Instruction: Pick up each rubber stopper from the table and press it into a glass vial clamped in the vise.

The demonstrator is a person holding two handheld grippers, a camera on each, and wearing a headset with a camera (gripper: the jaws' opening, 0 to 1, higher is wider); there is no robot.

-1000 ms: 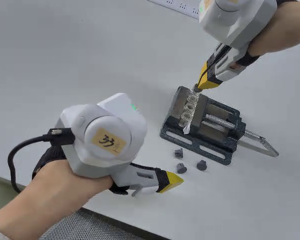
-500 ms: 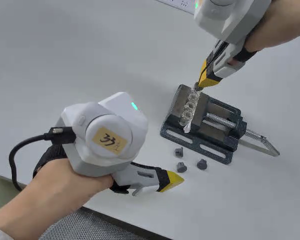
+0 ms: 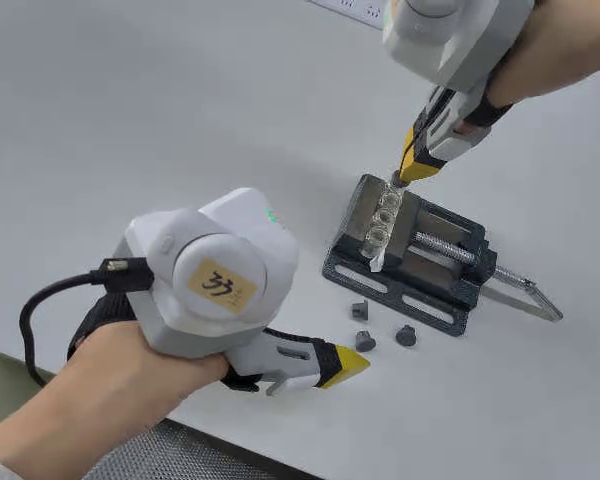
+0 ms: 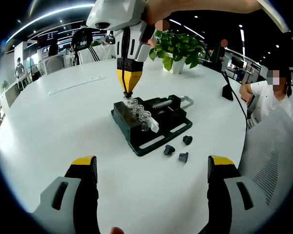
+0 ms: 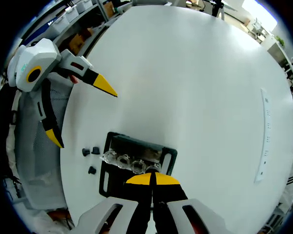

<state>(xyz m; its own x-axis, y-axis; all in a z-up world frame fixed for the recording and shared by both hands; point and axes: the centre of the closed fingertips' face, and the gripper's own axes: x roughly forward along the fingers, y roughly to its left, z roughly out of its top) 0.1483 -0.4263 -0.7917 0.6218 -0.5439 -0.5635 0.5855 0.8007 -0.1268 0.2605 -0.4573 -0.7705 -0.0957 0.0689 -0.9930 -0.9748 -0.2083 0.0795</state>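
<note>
Pressing down at the far end of the vise, the right hand-held gripper has swung slightly more upright over the last second. Its jaws are closed, with the tips at the mouth of the farthest glass vial. A dark speck at the tips is probably a rubber stopper going in, though it is too small to be sure. The left hand-held gripper stays near the table edge, jaws spread wide and empty. Three rubber stoppers lie loose on the table just beside the vise, so most of the job seems left.
</note>
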